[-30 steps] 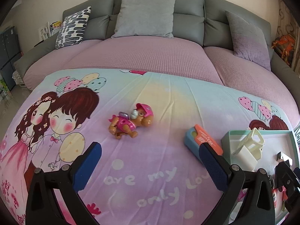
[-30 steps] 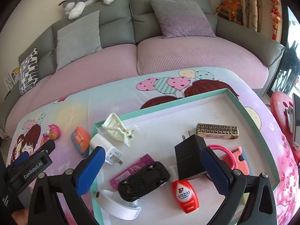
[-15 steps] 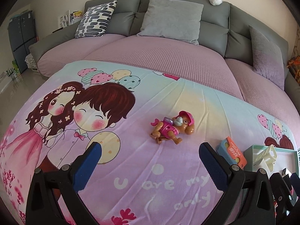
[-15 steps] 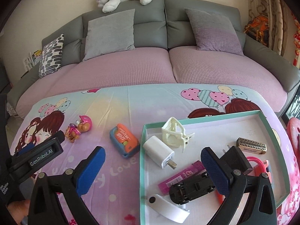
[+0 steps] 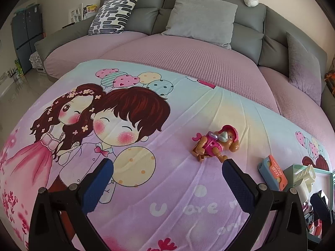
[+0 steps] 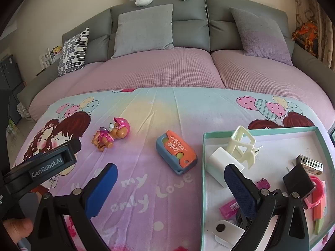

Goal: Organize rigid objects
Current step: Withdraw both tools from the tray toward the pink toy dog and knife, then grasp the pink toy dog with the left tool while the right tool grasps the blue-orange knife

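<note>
Both my claws are spread wide and carry nothing: the left claw (image 5: 167,185) hangs over the cartoon-print cloth (image 5: 171,213) that covers the table, and the right claw (image 6: 170,188) hangs over the same cloth with its right finger reaching over the near-left part of the teal tray (image 6: 204,188). The tray sits at the right side of the table and already holds most of the small hard things: a white charger block (image 6: 219,161), a cream hair clip (image 6: 244,144), a black plug adapter (image 6: 298,181), a patterned gold case (image 6: 309,163) and a few pink pieces near the front edge. Two things lie loose on the cloth: the pink toy dog (image 5: 215,143), on its side toward the middle of the table, and the orange-and-blue utility knife (image 6: 177,153), just beside the tray's left wall but not touching it. So I judge I am between picks, choosing the next piece. The knife lies ahead between my right claw's fingers, so that claw could drop over it, close across its narrow sides and lift it over the tray wall. The dog sits just ahead of my left claw's right finger (image 5: 238,188); I would need to shift that claw right and forward to straddle the body rather than the round head, which I expect would slip.
</note>
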`<state>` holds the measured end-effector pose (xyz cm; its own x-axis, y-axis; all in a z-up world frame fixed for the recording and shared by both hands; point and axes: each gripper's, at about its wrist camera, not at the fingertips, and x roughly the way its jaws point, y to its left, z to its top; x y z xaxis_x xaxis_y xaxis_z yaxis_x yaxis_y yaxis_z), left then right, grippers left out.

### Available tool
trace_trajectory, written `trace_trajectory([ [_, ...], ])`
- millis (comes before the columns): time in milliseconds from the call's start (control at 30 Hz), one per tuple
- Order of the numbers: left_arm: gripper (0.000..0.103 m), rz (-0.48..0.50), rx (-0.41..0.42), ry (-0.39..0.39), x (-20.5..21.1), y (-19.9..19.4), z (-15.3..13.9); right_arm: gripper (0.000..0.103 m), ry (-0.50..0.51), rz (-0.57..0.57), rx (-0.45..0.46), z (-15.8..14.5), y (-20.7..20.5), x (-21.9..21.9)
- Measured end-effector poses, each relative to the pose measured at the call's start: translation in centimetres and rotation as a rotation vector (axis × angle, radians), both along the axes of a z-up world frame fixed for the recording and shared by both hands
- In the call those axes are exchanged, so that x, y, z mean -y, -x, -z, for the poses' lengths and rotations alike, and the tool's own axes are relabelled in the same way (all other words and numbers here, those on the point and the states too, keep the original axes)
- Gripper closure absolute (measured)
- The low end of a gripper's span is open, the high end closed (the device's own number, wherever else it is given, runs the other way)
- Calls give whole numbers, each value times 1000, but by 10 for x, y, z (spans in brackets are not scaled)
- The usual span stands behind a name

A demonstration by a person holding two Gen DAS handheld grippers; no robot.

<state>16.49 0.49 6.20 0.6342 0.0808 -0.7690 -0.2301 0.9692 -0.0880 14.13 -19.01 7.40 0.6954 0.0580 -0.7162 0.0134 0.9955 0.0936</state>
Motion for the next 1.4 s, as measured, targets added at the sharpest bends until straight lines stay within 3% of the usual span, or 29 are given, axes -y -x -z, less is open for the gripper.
trace_trajectory([
  [200, 0, 40, -6, 22, -5, -10, 6, 0, -52, 7, 16, 3, -3, -2],
  [533, 0, 147, -2, 44, 3, -33, 17, 1, -36, 72, 13, 7, -8, 12],
  [767, 0, 213, 23, 49, 11, -48, 26, 19, -7, 65, 5, 8, -17, 13],
  [1000, 0, 238, 9, 35, 17, -57, 38, 26, 50, 25, -5, 6, -34, 6],
  [1233, 0, 258, 12, 13, 20, -60, 43, 40, 34, -53, -58, 22, -49, -4],
  [1400, 0, 262, 17, 24, 21, -61, 46, 41, 60, -73, -69, 26, -56, -8],
])
